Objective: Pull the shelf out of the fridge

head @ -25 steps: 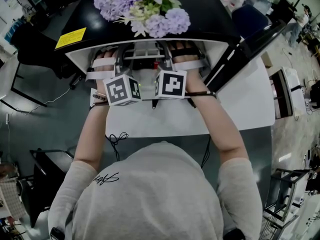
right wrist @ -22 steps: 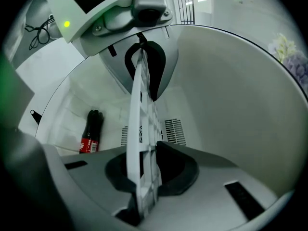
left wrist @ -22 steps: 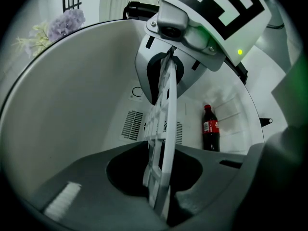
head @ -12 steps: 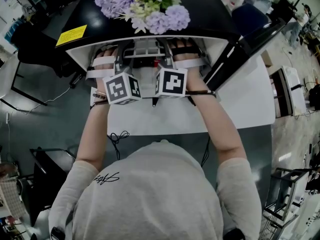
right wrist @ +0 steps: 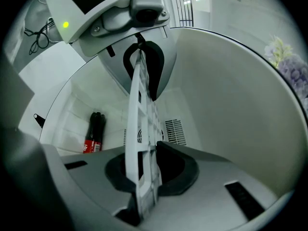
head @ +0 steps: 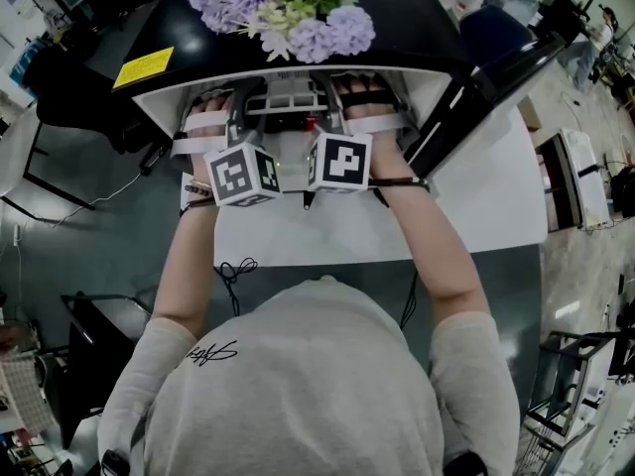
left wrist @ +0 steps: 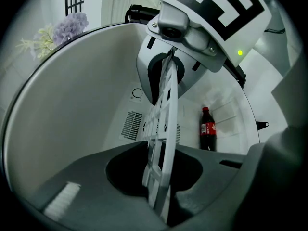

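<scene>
The white grid shelf lies inside the small fridge, just under its black top. In the head view both hands reach into the opening. My left gripper and right gripper sit side by side at the shelf's front edge. The left gripper view shows the shelf edge-on, with my left gripper shut on it. In the right gripper view the shelf is clamped the same way in my right gripper. Each view shows the other gripper gripping the same edge further along.
A cola bottle stands at the back of the white fridge interior, with vent slots on the rear wall. The fridge door stands open at right. Purple flowers rest on the fridge top. A white table carries the fridge.
</scene>
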A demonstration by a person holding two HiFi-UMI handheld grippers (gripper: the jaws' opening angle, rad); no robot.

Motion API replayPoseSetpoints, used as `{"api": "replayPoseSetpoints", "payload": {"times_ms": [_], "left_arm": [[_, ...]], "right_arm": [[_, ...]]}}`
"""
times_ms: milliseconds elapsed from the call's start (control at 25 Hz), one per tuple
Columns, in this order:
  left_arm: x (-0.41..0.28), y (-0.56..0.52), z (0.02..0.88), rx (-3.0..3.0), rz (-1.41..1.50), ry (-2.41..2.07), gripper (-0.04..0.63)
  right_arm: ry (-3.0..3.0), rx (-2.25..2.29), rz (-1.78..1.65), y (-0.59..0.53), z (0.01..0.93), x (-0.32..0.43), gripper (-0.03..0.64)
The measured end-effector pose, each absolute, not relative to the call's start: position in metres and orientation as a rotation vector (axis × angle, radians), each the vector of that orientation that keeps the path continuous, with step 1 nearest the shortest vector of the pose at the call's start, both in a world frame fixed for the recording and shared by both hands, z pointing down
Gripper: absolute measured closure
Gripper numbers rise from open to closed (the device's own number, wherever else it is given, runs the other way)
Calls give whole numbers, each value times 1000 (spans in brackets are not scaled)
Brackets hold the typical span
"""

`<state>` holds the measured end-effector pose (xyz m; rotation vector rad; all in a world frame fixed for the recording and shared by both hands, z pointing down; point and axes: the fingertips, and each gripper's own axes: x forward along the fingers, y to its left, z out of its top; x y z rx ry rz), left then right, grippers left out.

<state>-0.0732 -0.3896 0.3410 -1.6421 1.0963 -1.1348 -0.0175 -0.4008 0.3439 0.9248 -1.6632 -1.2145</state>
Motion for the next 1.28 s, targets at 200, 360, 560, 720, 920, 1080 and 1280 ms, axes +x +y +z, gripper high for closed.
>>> {"api": "replayPoseSetpoints", "payload": {"times_ms": [200, 360, 560, 720, 920, 1080, 1280], "left_arm": [[-73, -389, 340, -1646, -1134, 1100, 545], [-73, -389, 341, -1651, -1134, 1100, 545], [-73, -389, 341, -1653, -1135, 1100, 545], [-73, -389, 340, -1653, -1136, 1100, 545], [-73, -389, 341, -1654, -1132, 1101, 545], [-74, -389, 341, -1658, -1133, 1100, 545], [-73, -383, 341, -1645, -1129, 1099, 545]], "right_arm": [[-1668, 924, -1203, -400, 344, -17, 569], [-1668, 927, -1199, -400, 344, -17, 569], [-1666, 929, -1198, -400, 343, -17, 569], [-1666, 931, -1196, -400, 343, -17, 569], [-1670, 932, -1182, -400, 344, -17, 569], [-1666, 936, -1175, -400, 345, -17, 569], [-1664, 946, -1178, -395, 343, -17, 569]]}}
